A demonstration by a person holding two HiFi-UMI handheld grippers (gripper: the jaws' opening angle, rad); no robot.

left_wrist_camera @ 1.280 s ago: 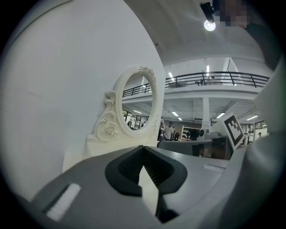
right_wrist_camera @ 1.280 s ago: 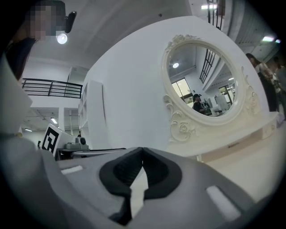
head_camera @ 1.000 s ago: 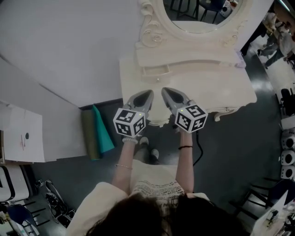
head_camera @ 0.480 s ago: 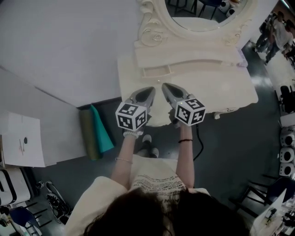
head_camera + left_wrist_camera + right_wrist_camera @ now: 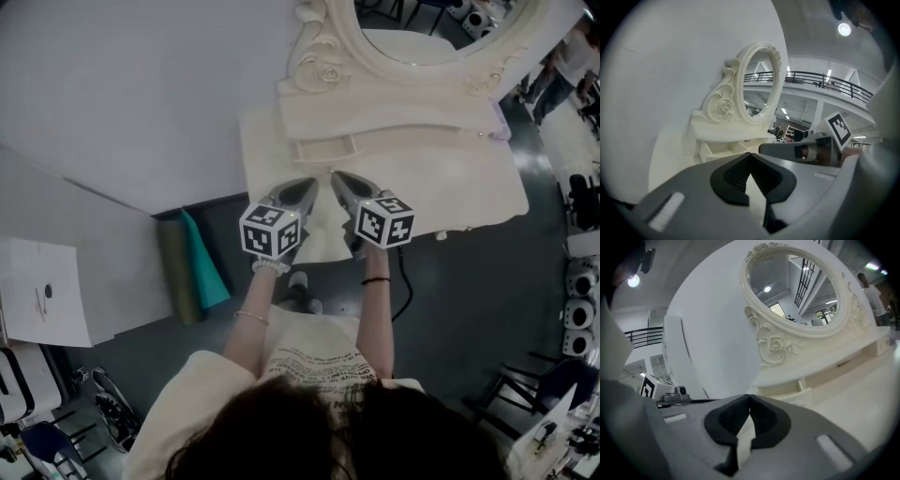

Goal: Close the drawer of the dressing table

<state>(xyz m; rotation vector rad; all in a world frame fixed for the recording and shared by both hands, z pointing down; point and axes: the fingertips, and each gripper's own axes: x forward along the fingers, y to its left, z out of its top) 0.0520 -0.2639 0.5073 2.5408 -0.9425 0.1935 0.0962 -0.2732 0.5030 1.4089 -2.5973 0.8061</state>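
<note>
The cream dressing table [image 5: 450, 187] stands against a white wall, with its oval mirror [image 5: 422, 33] at the back. Its small left drawer [image 5: 326, 147] is pulled out under the raised shelf; it also shows as an open box [image 5: 723, 149] in the left gripper view and at the right gripper view's lower middle [image 5: 799, 392]. My left gripper [image 5: 307, 185] and right gripper [image 5: 339, 178] hover side by side over the tabletop's front left, just short of the drawer. Both are shut and hold nothing: the left jaws [image 5: 750, 153] meet at the tips, and so do the right [image 5: 749, 396].
A green rolled mat [image 5: 202, 267] leans on the wall left of the table. A white board with paper [image 5: 42, 295] lies further left. A black cable [image 5: 405, 295] runs on the dark floor under the table's front. Chairs and gear [image 5: 581, 319] crowd the right edge.
Both grippers have moved forward and lower over the tabletop, closer to the open drawer. They stay shut. The drawer has not moved.
</note>
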